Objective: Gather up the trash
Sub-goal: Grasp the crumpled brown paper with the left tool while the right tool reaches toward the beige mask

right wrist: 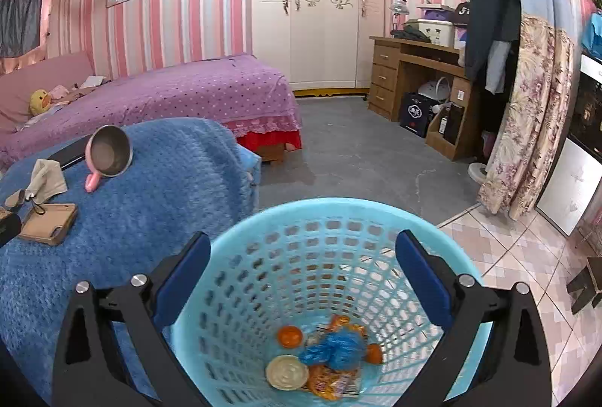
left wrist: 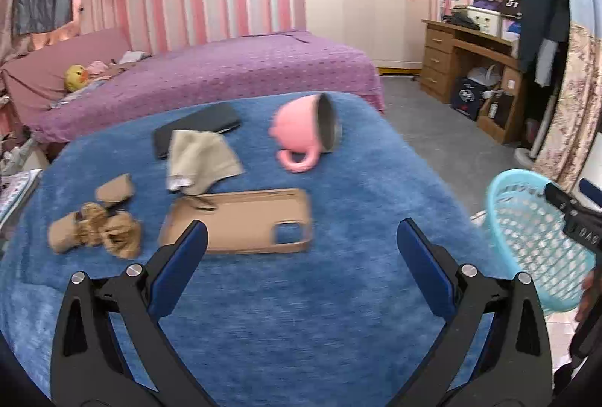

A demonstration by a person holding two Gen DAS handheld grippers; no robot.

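Crumpled brown paper scraps [left wrist: 96,228] lie at the left of the blue blanket-covered table [left wrist: 286,313]. My left gripper [left wrist: 301,245] is open and empty, just above the blanket, in front of a tan phone case [left wrist: 240,220]. The light-blue mesh basket [right wrist: 320,279] stands on the floor to the right of the table; it also shows in the left wrist view [left wrist: 534,241]. My right gripper [right wrist: 303,258] is open and empty over the basket's mouth. Inside the basket lie a blue bag [right wrist: 333,348], orange wrappers [right wrist: 331,384], an orange cap [right wrist: 289,336] and a round lid [right wrist: 286,372].
On the blanket are a beige cloth [left wrist: 199,158], a black flat case [left wrist: 195,128] and a tipped pink mug [left wrist: 304,132]. A purple bed [right wrist: 158,94] lies behind the table. A wooden desk [right wrist: 414,83] and a floral curtain [right wrist: 526,121] are on the right.
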